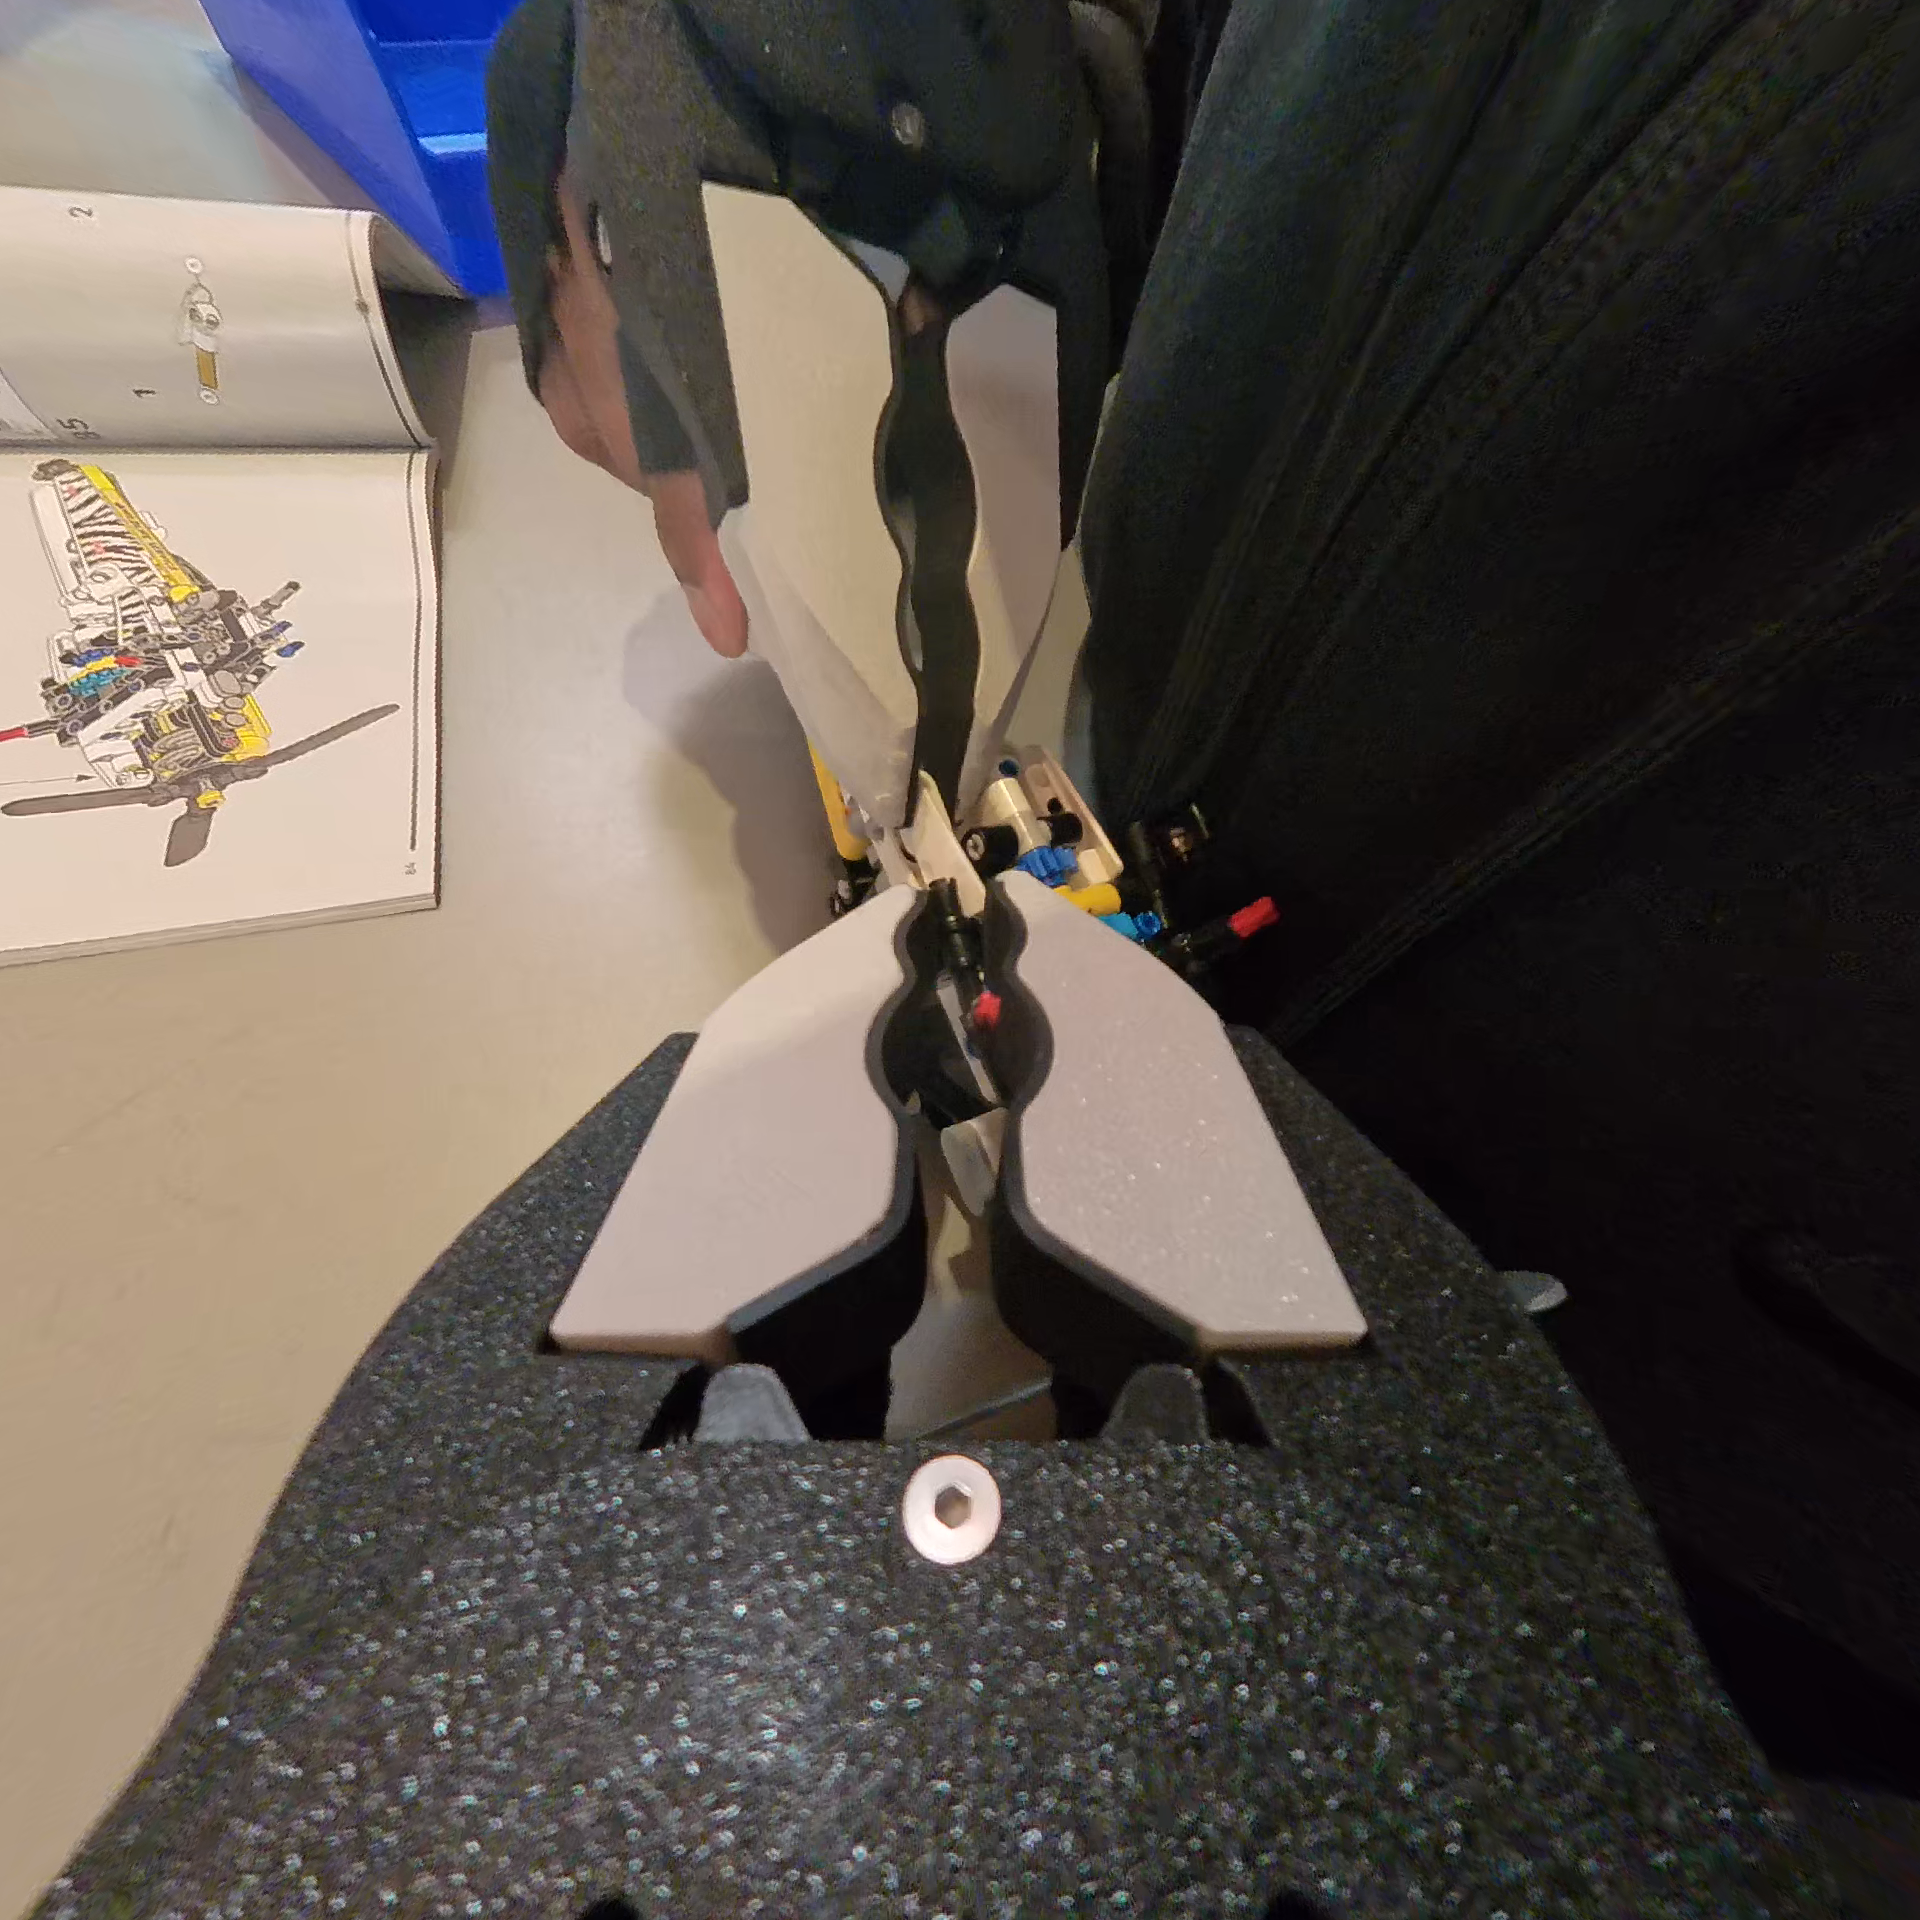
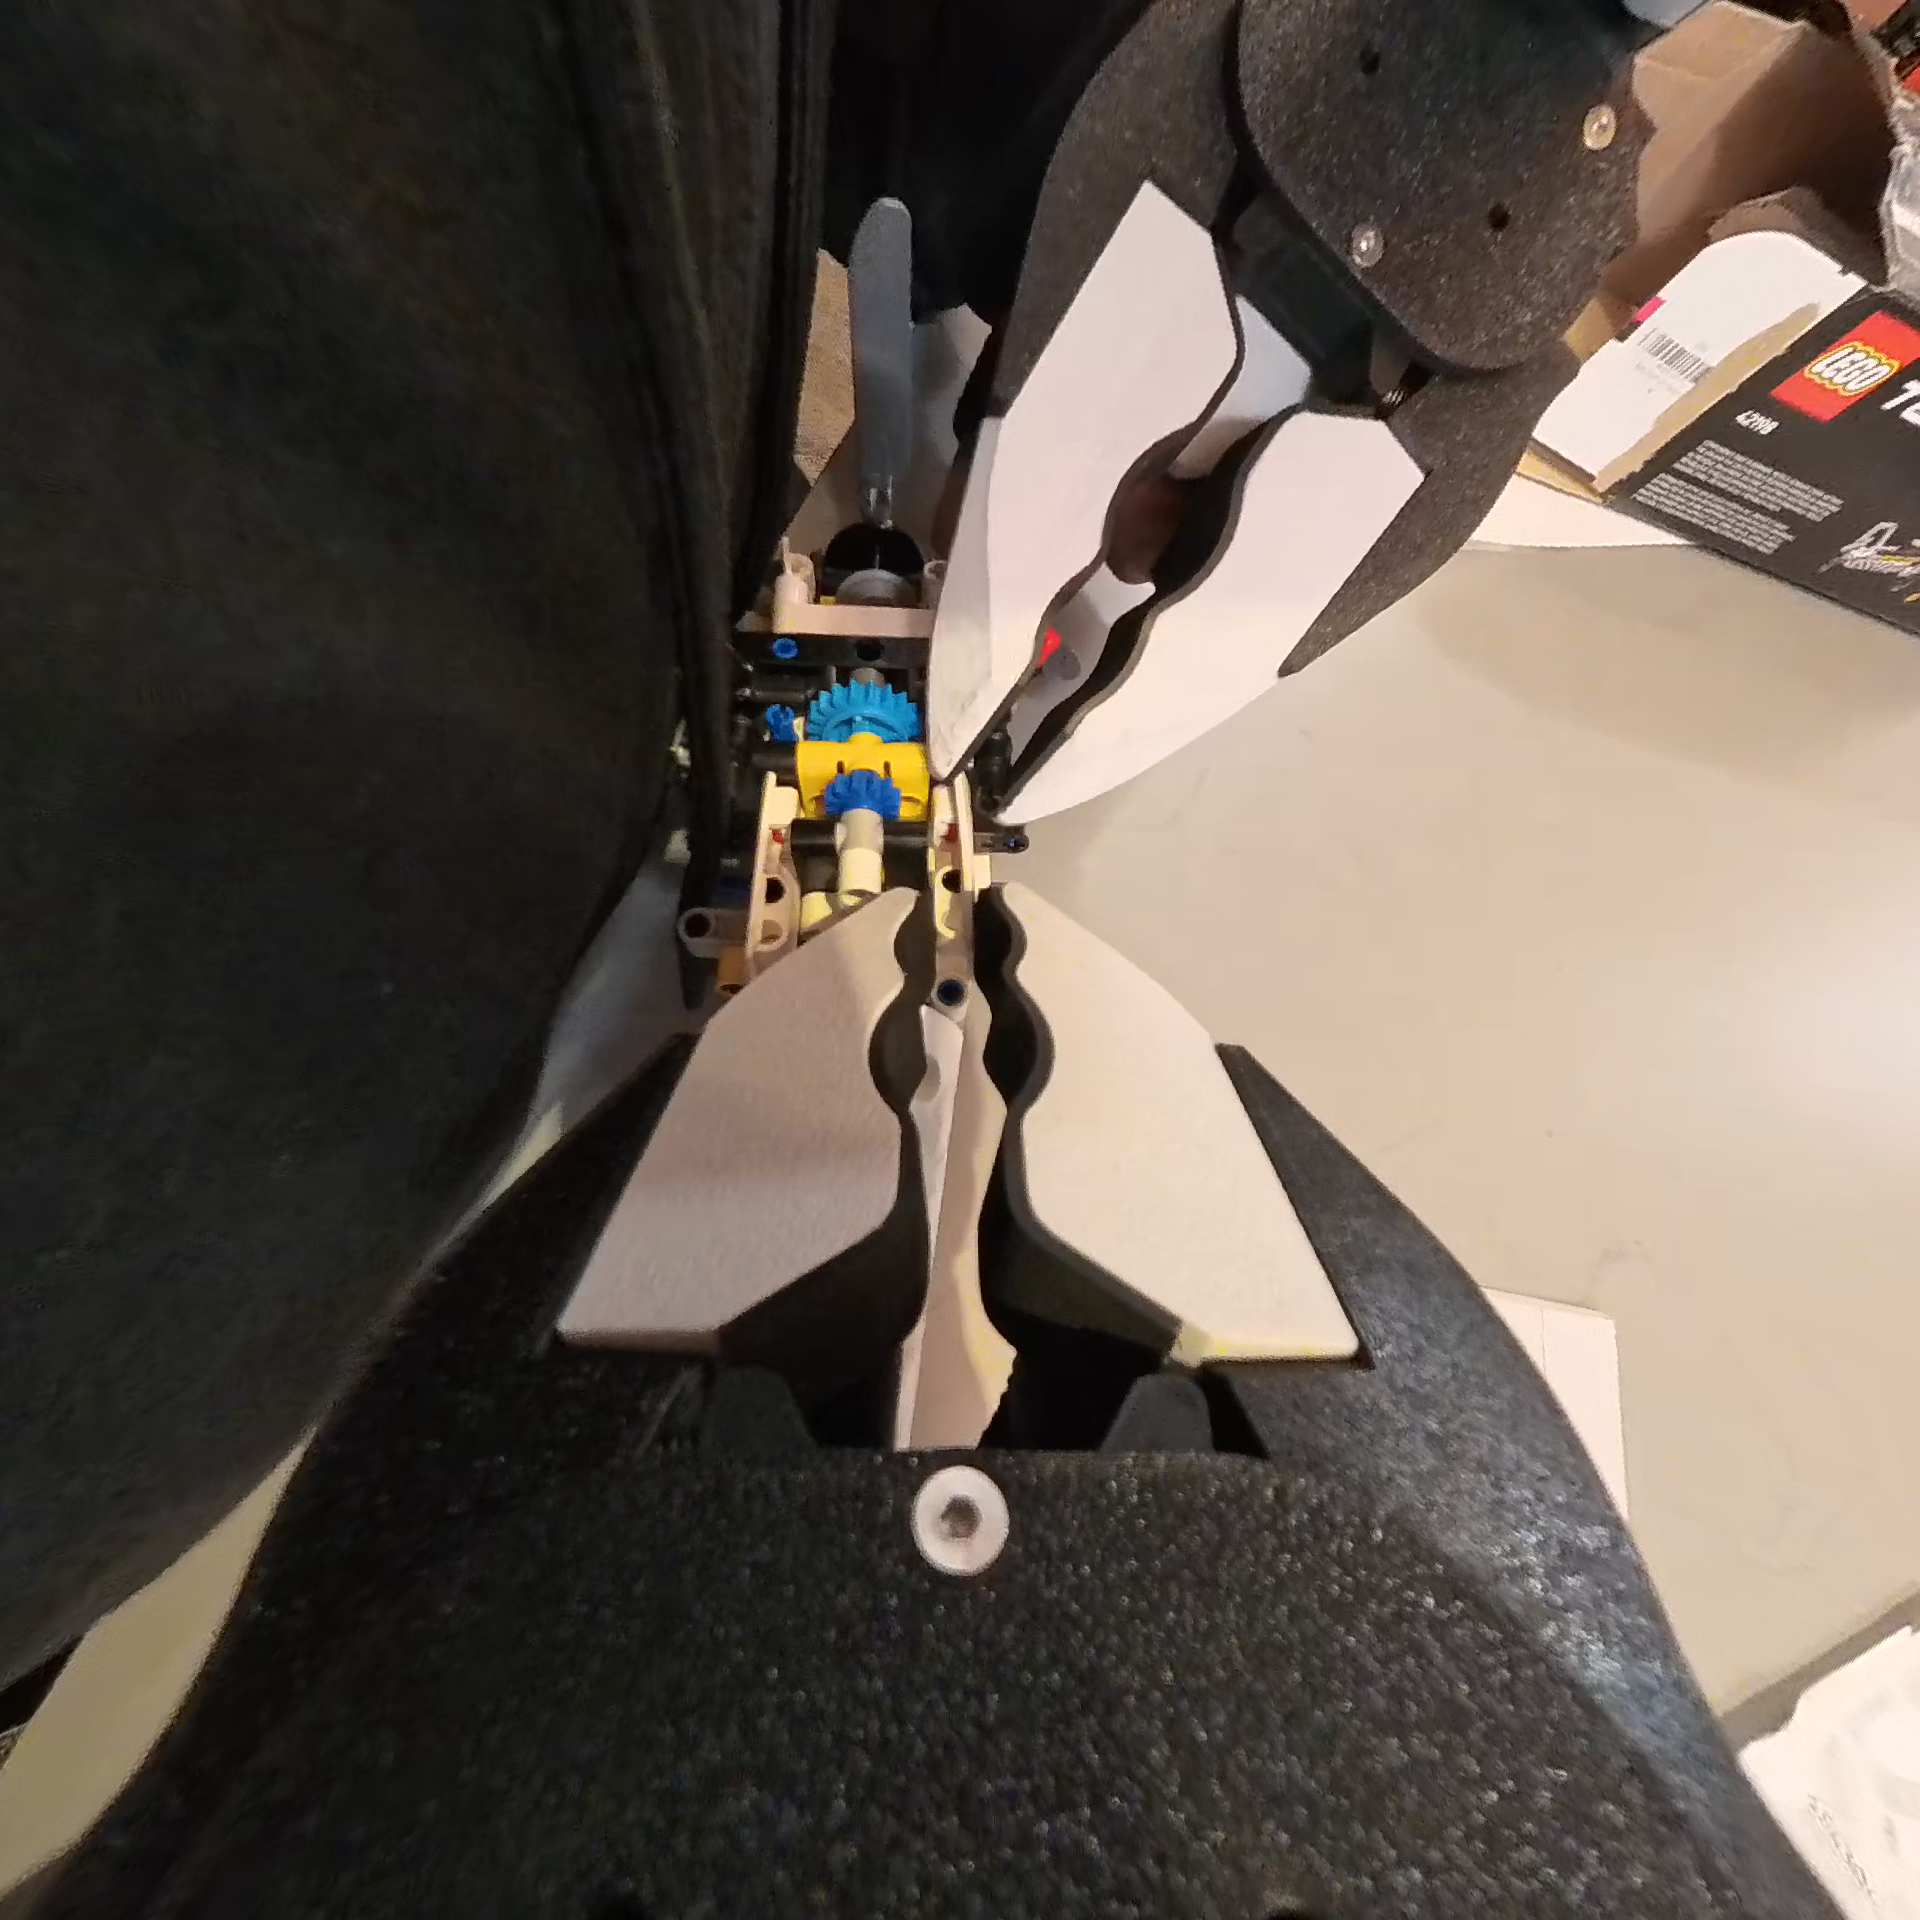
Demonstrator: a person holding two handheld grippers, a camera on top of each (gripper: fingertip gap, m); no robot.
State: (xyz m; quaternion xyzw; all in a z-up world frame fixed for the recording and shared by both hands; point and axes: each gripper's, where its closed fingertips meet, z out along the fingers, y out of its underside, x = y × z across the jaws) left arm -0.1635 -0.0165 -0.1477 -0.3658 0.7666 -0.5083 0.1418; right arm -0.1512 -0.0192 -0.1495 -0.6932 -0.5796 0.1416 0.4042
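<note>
While both grippers bear on the same small brick-built assembly [image 2: 847, 790], it sits at the near edge of the pale table [image 2: 1351, 935], right against a person's dark clothing [image 2: 312, 623]. Right gripper [image 2: 951, 935] — fingers nearly together, pressed on a thin cream beam [image 2: 948, 914] on the assembly's side. Left gripper [image 1: 961, 935] — fingers also narrow, closed on a slim black axle with a red end piece [image 1: 985, 1006] that points at the same beam.

Handling, as a judgement: light, rigid plastic, but only friction-fitted, so gears [image 2: 862, 717] and the yellow block [image 2: 862, 774] could pop loose under twist or squeeze. The axle is thin, smooth, likely to swivel between the pads; better held near its middle. The assembly is best gripped on the flat cream beams, not on gears or pins.

An open instruction booklet [image 1: 208, 623] lies toward the table's far side beside a blue bin [image 1: 416, 104]; a printed box [image 2: 1766, 416] is at the other edge.
</note>
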